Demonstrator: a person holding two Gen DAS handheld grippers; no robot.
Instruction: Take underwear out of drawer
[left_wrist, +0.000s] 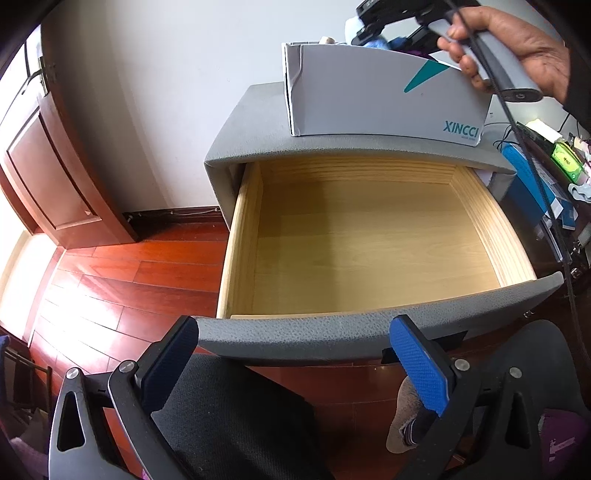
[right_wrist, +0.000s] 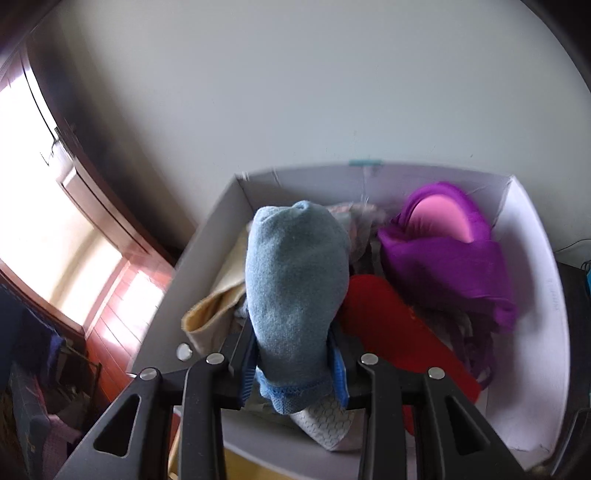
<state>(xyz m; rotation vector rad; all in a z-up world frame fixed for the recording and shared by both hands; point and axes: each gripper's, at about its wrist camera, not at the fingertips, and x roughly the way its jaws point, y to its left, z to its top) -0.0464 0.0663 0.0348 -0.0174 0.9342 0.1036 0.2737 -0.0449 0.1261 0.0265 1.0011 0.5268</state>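
The wooden drawer (left_wrist: 369, 240) of a grey nightstand is pulled out and nothing lies in it. My left gripper (left_wrist: 295, 354) is open, its blue-padded fingers (left_wrist: 417, 362) just in front of the grey drawer front (left_wrist: 332, 336). My right gripper (right_wrist: 293, 354) is shut on a light blue underwear piece (right_wrist: 295, 280), held over a white cardboard box (right_wrist: 535, 295) with purple (right_wrist: 443, 266), red (right_wrist: 391, 325) and beige (right_wrist: 214, 314) garments in it. In the left wrist view the right hand (left_wrist: 517, 48) holds its gripper above that box (left_wrist: 369, 99) on the nightstand top.
A red-brown wooden floor (left_wrist: 129, 280) and a brown door (left_wrist: 55, 166) lie left of the nightstand. A blue box and cluttered items (left_wrist: 535, 177) stand to its right. A black cable (left_wrist: 539, 192) hangs down on the right. A white wall is behind.
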